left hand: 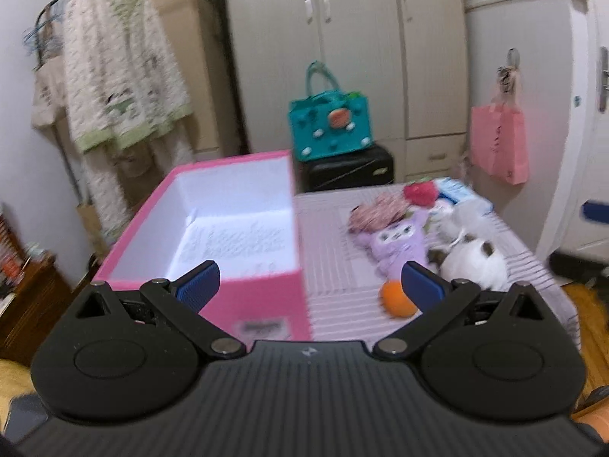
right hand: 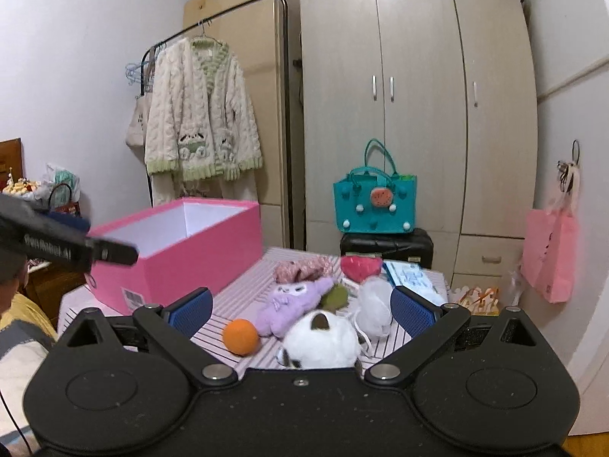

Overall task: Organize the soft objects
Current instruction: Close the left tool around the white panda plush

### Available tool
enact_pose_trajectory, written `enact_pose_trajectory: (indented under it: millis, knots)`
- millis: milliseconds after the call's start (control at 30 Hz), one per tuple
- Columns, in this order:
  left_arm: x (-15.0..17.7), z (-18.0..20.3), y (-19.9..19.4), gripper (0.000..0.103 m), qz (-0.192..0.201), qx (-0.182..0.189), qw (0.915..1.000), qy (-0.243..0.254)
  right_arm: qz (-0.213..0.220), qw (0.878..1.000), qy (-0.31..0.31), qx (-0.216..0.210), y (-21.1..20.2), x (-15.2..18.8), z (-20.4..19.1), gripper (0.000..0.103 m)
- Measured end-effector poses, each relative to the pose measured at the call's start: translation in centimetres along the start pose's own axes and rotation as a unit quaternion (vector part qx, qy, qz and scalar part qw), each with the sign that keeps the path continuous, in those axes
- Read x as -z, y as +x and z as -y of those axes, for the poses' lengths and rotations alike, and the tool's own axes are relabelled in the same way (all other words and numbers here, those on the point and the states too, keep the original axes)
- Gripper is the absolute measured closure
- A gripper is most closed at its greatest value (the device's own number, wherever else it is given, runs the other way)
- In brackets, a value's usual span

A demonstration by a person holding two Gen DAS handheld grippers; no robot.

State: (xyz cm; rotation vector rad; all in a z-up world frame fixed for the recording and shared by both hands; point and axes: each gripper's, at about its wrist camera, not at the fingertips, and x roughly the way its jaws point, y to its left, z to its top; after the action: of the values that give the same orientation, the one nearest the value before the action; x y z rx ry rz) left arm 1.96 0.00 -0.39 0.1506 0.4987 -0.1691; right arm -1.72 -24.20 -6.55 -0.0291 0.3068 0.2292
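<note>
Room: a bedroom is shown, with a pale wardrobe (right hand: pixel 415 106) at the back, a fleecy robe (right hand: pixel 201 114) hung on a rack at 10 o'clock, and a teal bag (right hand: pixel 375 205) set on a black case.
Surface: a counter (right hand: pixel 243 289) covered with a striped cloth is seen to carry everything.
Pink box (right hand: pixel 179 255): it is placed at 9 o'clock on the cloth, lid off, and nothing is seen inside its white interior in the left wrist view.
Left gripper (left hand: pixel 310 285): it is held over the near corner of the box; its fingers are spread wide and nothing is gripped.
Orange ball (right hand: pixel 240 337): it is found at the near edge of the pile, just beside the purple plush (right hand: pixel 289 306).
White plush (right hand: pixel 323 339): it lies nearest the right gripper, at 6 o'clock in the pile, touching a white fluffy piece (right hand: pixel 375 304).
Far items: a red soft piece (right hand: pixel 359 266) and a patterned one (right hand: pixel 304 268) are set at 12 o'clock.
Right gripper (right hand: pixel 300 310): it is poised above the pile, fingers released and empty.
Step in hand: judged as the start, with no toy yet boxed and an approach under way.
Next move: a descent onto one toy, probably the white plush, is called for, with the fingers closed gently on its bulk before it is carried to 9 o'clock into the box.
</note>
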Motion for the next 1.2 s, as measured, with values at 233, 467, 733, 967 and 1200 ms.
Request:
enact_pose_trajectory:
  millis: [233, 467, 733, 967, 1200]
  knots:
    - [-1.2, 3.5, 3.7, 0.0, -0.003, 0.072, 0.997, 0.029, -0.067, 0.997, 0.025, -0.023, 4.8, 2.7, 1.4, 0.006]
    - [-1.4, 7.7, 7.5, 0.0, -0.018, 0.144, 0.986, 0.083, -0.105, 0.994, 0.038, -0.01, 8.2, 5.0, 2.2, 0.015]
    - [-1.8, 9.6, 11.9, 0.007, -0.062, 0.238, 0.9672, 0.064, -0.105, 0.992, 0.061, -0.024, 9.7, 6.1, 2.9, 0.015]
    - [-1.2, 11.8, 15.3, 0.028, -0.112, 0.273, 0.9532, 0.066, -0.116, 0.992, 0.056, -0.021, 10.9, 6.5, 3.0, 0.024]
    - [-1.0, 12.5, 16.2, 0.035, -0.136, 0.292, 0.9449, 0.059, -0.109, 0.992, 0.062, -0.013, 10.9, 6.5, 2.8, 0.04]
